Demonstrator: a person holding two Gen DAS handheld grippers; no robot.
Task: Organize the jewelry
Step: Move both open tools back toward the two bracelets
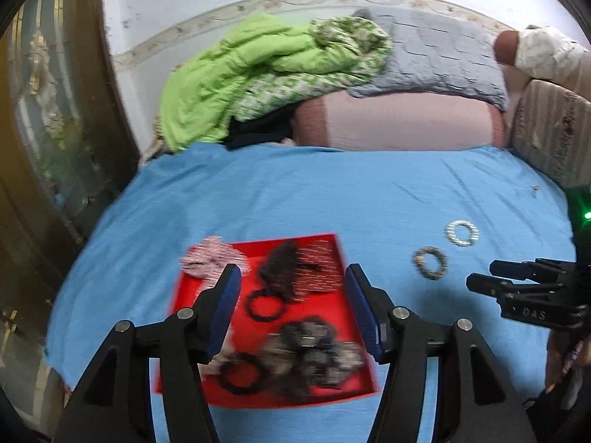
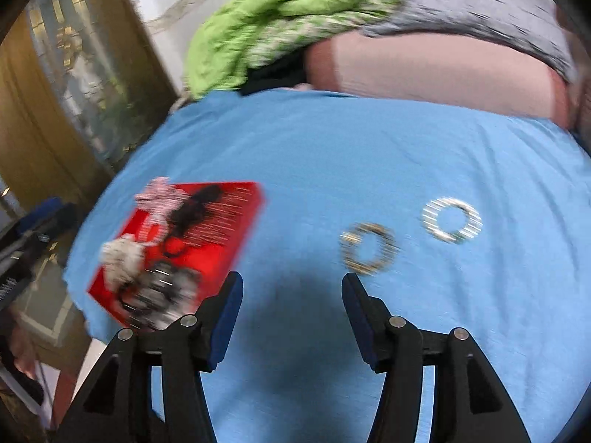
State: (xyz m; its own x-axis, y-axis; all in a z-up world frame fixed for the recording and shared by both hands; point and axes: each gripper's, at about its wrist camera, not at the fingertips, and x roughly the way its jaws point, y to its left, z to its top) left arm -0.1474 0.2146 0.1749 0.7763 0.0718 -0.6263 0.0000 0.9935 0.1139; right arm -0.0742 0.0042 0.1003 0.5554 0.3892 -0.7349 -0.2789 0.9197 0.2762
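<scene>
A red tray (image 1: 192,317) lies on the blue cloth and holds several dark hair ties, black clips and a pink scrunchie (image 1: 210,260). It also shows in the right wrist view (image 2: 243,206). My left gripper (image 1: 293,308) is open and empty, just above the tray. Two bangles lie on the cloth to the right: a dark gold one (image 1: 430,263) (image 2: 367,248) and a silver one (image 1: 461,233) (image 2: 451,219). My right gripper (image 2: 291,317) is open and empty, over bare cloth just short of the gold bangle. It shows at the right of the left wrist view (image 1: 480,277).
The blue cloth (image 1: 332,199) covers a bed. A green quilt (image 1: 236,74), a grey quilted blanket (image 1: 443,51) and a pink pillow (image 1: 399,122) are piled at the far end. A gilded cabinet (image 1: 44,129) stands along the left edge.
</scene>
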